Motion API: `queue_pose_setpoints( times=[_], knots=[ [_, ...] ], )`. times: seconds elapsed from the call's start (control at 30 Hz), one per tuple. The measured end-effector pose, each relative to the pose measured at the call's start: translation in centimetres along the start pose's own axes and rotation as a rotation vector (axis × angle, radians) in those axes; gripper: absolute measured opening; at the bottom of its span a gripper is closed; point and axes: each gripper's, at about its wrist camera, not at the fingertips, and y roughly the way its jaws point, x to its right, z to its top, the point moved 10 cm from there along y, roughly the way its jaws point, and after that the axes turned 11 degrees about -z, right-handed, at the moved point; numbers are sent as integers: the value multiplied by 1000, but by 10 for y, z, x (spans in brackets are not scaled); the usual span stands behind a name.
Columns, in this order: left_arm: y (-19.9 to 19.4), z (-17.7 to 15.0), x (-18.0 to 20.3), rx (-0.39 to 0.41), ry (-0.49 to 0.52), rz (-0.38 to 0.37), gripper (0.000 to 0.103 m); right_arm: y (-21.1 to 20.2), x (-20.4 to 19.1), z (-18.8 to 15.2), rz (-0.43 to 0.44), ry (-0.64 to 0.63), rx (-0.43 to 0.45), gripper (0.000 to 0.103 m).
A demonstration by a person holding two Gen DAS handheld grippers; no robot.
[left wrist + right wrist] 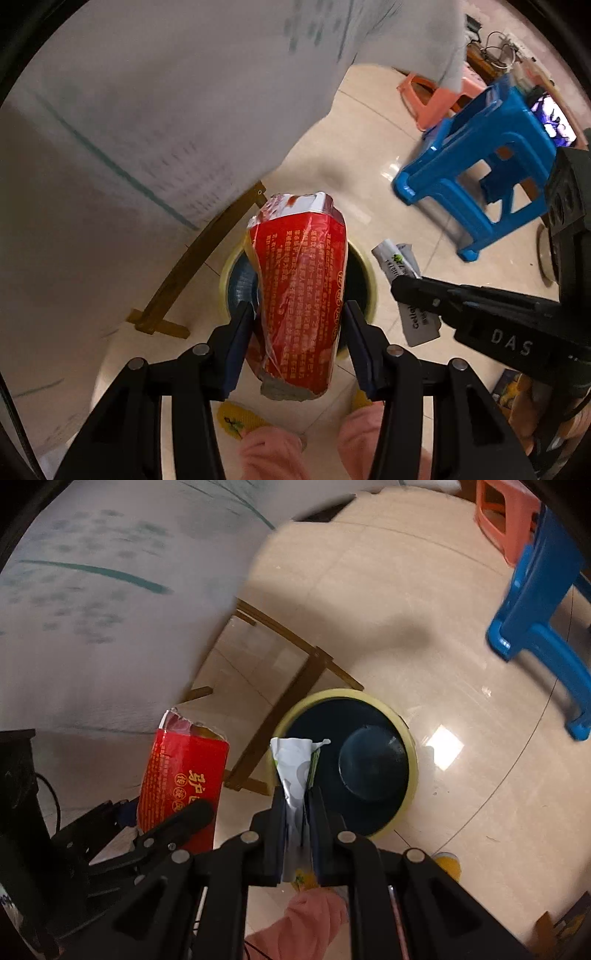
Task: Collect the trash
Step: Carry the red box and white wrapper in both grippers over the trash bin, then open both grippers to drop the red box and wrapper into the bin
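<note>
Grippers (both above bin): left clamps red box, right pinches wrapper.

- A red wrapper with gold print is seen.
- A yellow-rimmed dark bin is shown.
- At the right, a blue stool is seen.

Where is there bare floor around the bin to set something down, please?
Bare tile lies between the yellow-rimmed bin and the blue stool. It is crowded on the bin's other side, by the wooden frame and the table's cloth.
</note>
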Motion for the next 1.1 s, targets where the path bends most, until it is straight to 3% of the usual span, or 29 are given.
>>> queue_pose_setpoints(
  times=[0.23,0.33,0.47,0.63,1.1],
  knots=[
    [46,-3,-30,-1,-21,40,53,60,8,1,1,11,-26,20],
    [51,-4,-40,21,-35,58,69,70,13,2,-14,11,-13,33],
    [52,-5,-48,51,-58,56,83,78,18,3,-12,2,-11,34],
    [51,-3,-46,78,-87,66,87,78,20,4,-4,-19,1,47],
    [-1,-11,-34,134,-129,78,88,37,13,14,4,-50,50,49]
  ],
)
